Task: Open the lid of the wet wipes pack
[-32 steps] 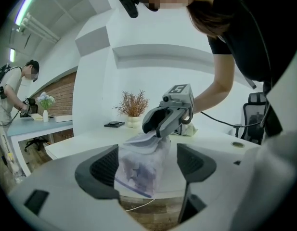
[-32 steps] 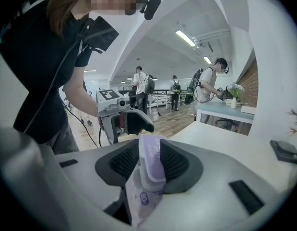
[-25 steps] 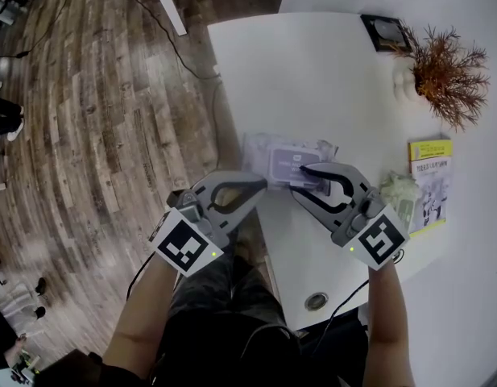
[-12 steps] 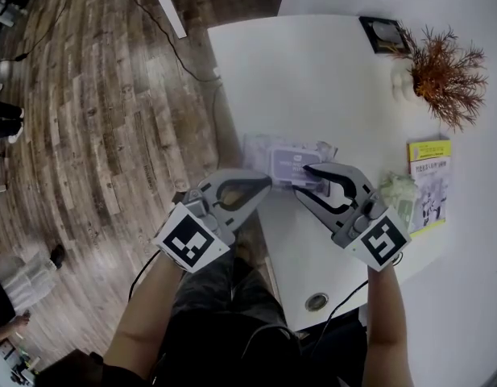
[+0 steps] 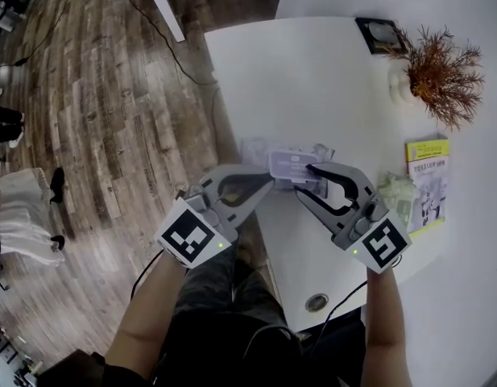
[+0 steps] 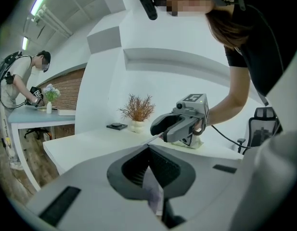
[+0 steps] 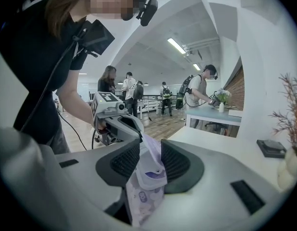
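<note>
Head view shows the wet wipes pack (image 5: pixel 260 153) at the near left edge of the white tabletop (image 5: pixel 312 79), caught between both tools. The left gripper (image 5: pixel 268 182) comes in from 7 o'clock. Its tongs are closed tight on a thin lilac edge of the pack's film. The right gripper (image 5: pixel 304 181) comes in from 5 o'clock. Its tongs are spread wide around the pack, with the pads against it at the white lid (image 5: pixel 295 166), which looks flat and unopened. At 1 o'clock from the pack stands a dried rust-coloured plant (image 5: pixel 437 67) in a white vase. A black square dish (image 5: pixel 381 32) lies just beside it. At 3 o'clock lies a yellow-green booklet (image 5: pixel 429 180). Wood floor (image 5: pixel 95 95) fills the left.
</note>
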`<state>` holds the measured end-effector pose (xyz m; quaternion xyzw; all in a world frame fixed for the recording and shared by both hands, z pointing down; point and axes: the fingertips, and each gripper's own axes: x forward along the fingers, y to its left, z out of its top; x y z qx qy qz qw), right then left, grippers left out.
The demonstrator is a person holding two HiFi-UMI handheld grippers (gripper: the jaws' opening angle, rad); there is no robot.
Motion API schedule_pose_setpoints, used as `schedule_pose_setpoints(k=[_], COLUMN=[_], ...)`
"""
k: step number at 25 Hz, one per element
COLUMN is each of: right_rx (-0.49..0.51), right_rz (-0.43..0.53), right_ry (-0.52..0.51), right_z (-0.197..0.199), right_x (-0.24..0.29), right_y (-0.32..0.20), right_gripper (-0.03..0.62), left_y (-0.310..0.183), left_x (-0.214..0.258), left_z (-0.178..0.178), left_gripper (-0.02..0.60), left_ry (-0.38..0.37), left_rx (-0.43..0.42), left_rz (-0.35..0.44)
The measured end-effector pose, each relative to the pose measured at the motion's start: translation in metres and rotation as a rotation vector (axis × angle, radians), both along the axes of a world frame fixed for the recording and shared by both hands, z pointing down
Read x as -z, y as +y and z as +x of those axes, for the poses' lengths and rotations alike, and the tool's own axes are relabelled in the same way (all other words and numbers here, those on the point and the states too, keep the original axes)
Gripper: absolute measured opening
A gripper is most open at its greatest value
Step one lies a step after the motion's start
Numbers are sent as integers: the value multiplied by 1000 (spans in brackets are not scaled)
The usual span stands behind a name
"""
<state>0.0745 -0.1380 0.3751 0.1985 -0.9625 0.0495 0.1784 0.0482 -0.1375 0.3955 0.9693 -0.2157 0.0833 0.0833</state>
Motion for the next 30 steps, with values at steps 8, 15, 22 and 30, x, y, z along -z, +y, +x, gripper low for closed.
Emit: schedule_pose_setpoints(k=[8, 15, 22, 30], right_rx=[-164, -191, -217, -231], right_rz=[31, 38, 26, 20], right_ry=[-56, -40, 18, 4], right_z=[33, 44, 42, 37], right_x=[14, 12, -5, -12], right_y=[-8, -8, -17, -33], right_gripper=[130, 20, 20, 20], left_y=[-14, -23, -33, -41], left_x=[4, 7, 5, 1], left_z=[-2, -1, -1, 0], left_gripper=[12, 11, 11, 11], left_ry=[12, 42, 36, 28], left_rx=[29, 49, 51, 44], left_rz=[3, -12, -23, -26])
